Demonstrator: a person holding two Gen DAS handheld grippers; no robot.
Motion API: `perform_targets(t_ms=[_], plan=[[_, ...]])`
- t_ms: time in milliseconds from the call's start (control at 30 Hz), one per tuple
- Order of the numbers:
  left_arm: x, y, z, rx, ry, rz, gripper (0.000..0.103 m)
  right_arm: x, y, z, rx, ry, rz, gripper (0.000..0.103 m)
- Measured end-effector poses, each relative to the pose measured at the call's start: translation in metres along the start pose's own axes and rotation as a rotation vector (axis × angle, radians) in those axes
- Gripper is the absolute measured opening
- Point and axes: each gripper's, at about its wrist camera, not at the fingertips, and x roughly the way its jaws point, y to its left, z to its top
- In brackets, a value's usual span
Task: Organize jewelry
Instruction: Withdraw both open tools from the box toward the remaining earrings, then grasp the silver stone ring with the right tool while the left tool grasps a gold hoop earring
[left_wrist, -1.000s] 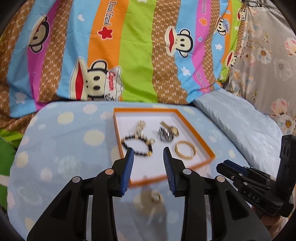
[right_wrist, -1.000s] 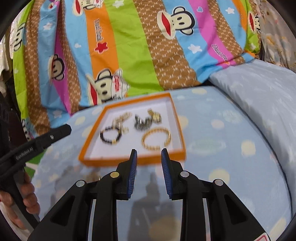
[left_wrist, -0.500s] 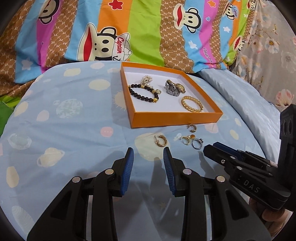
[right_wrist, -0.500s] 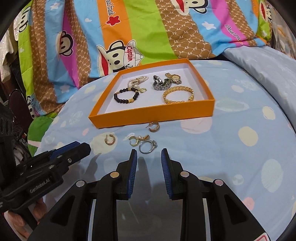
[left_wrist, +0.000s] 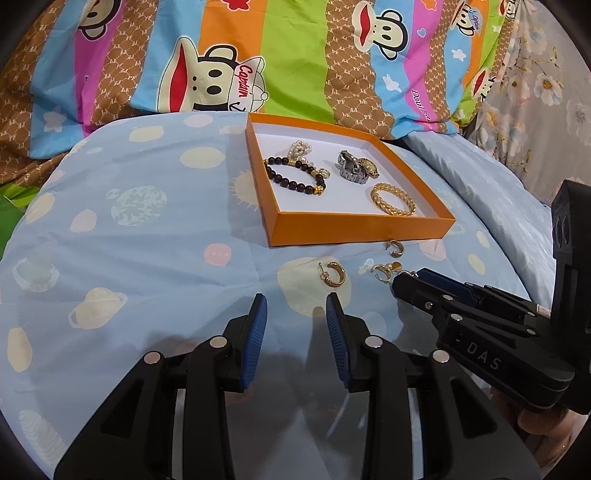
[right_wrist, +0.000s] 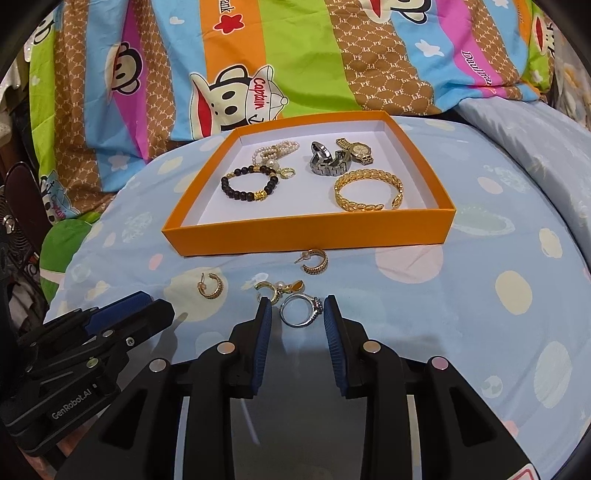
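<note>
An orange box (right_wrist: 306, 234) (left_wrist: 362, 228) on the bed holds a black bead bracelet (right_wrist: 249, 183), a pearl bracelet (right_wrist: 275, 149), watches (right_wrist: 338, 157) and a gold bangle (right_wrist: 368, 190). In front of it lie loose gold hoop earrings (right_wrist: 315, 261) (right_wrist: 211, 286), another gold earring (right_wrist: 271, 288) and a silver ring (right_wrist: 300, 312). My right gripper (right_wrist: 297, 314) is open, its fingertips on either side of the silver ring. My left gripper (left_wrist: 296, 308) is open and empty, just short of a gold hoop earring (left_wrist: 333, 275).
The bed has a light blue spotted sheet (left_wrist: 129, 240). A striped monkey-print quilt (right_wrist: 295, 55) rises behind the box. A pale blue pillow (left_wrist: 480, 177) lies to the right. Each gripper shows in the other's view (left_wrist: 480, 317) (right_wrist: 85, 339).
Both grippers have moved forward and down toward the loose jewelry. My right gripper now straddles the silver ring. Both stay open.
</note>
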Motion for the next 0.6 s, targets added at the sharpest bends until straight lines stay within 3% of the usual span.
perform_targets(t_ms=[233, 600], plan=[[0.001, -0.001, 0.0, 0.002, 0.003, 0.0, 0.032, 0.003, 0.0, 0.002, 0.001, 0.004, -0.017, 0.024], [0.009, -0.015, 0.012, 0.024, 0.005, -0.03, 0.035, -0.01, -0.012, 0.0, 0.038, -0.034, -0.035, 0.023]])
